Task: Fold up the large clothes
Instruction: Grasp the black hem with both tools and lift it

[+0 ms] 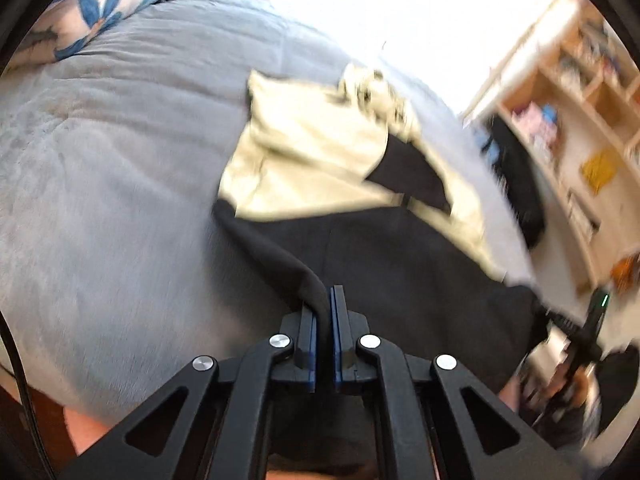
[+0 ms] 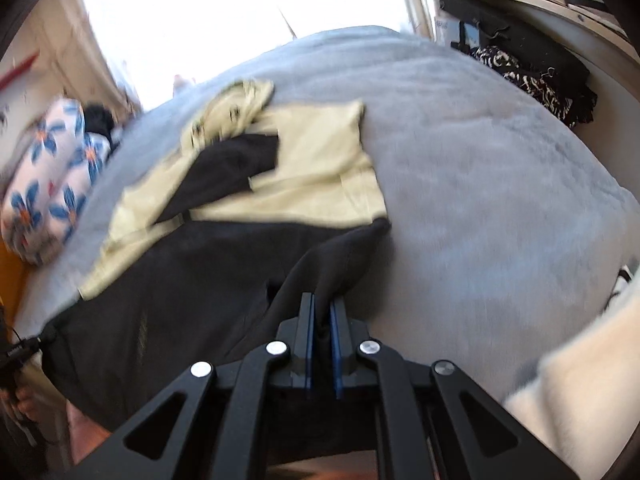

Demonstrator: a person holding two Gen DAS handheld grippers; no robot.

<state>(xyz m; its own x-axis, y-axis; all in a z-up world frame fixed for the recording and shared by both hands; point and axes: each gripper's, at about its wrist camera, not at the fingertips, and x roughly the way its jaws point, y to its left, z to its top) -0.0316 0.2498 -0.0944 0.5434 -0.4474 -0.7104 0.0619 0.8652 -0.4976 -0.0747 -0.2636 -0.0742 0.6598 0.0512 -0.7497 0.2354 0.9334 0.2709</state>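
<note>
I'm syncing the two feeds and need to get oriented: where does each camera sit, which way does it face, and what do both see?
Left wrist: sits behind the left claw, facing along it over the grey bed; its fingers pinch the black garment; shelves at right; the right claw shows at the lower right.
Right wrist: sits behind the right claw, facing over the bed; its fingers pinch the black garment; floral pillow at left.
Shared: bed, black garment, cream garment, floral pillow.

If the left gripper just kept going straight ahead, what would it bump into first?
The left gripper, already clamped on the black garment, would likely run along that cloth first, then reach the pale yellow garment beyond; depth is unclear.
</note>
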